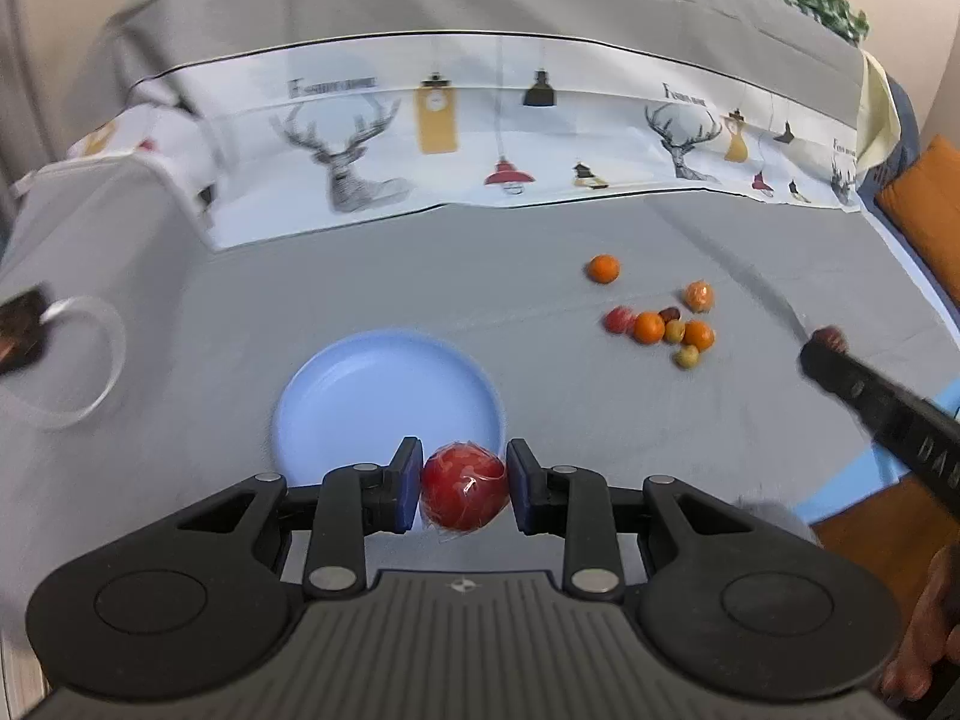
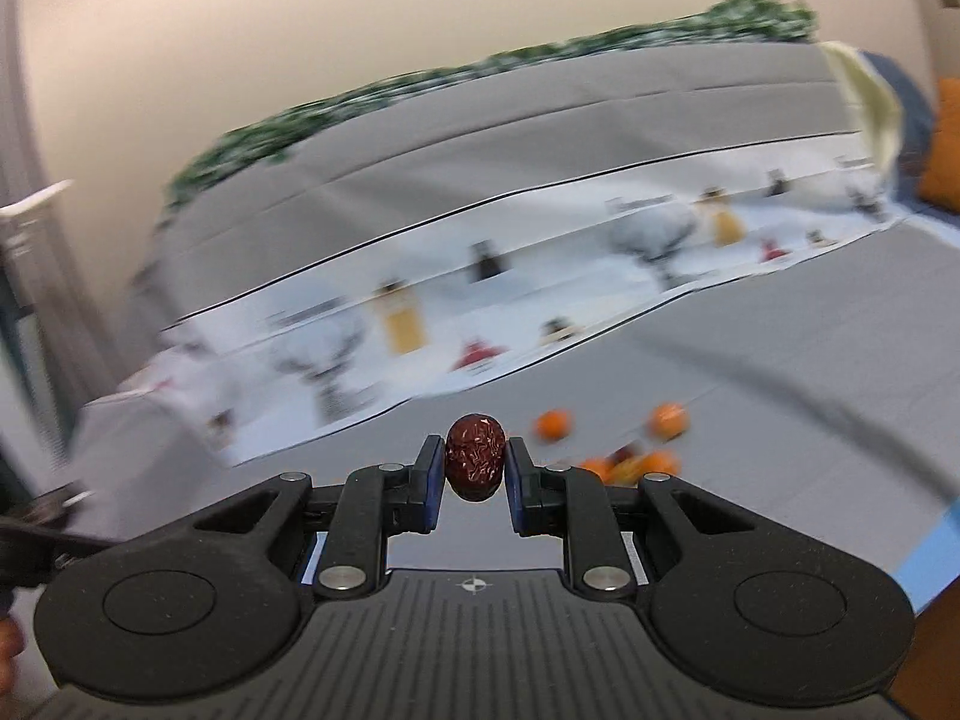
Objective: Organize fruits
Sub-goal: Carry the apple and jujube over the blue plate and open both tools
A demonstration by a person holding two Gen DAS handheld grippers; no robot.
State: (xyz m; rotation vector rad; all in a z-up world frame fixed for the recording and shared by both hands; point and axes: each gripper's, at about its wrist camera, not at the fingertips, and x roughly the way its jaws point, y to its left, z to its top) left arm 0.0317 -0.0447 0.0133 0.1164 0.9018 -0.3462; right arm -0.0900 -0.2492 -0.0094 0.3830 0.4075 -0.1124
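Note:
My left gripper (image 1: 463,480) is shut on a red fruit wrapped in clear film (image 1: 463,491), held just over the near rim of a light blue plate (image 1: 384,396). My right gripper (image 2: 475,461) is shut on a wrinkled dark red date (image 2: 474,456), raised above the grey cloth. In the left wrist view the right gripper (image 1: 831,343) shows at the right edge with the date (image 1: 829,336) at its tip. A cluster of oranges and small fruits (image 1: 666,324) lies on the cloth, with one orange (image 1: 603,268) apart behind it. The same fruits (image 2: 630,462) appear blurred past the right fingers.
A clear round container (image 1: 78,360) sits at the left. A white cloth printed with deer and lamps (image 1: 480,138) drapes along the back of the grey surface. An orange cushion (image 1: 930,204) lies at the right edge. A hand (image 1: 924,648) shows at the lower right.

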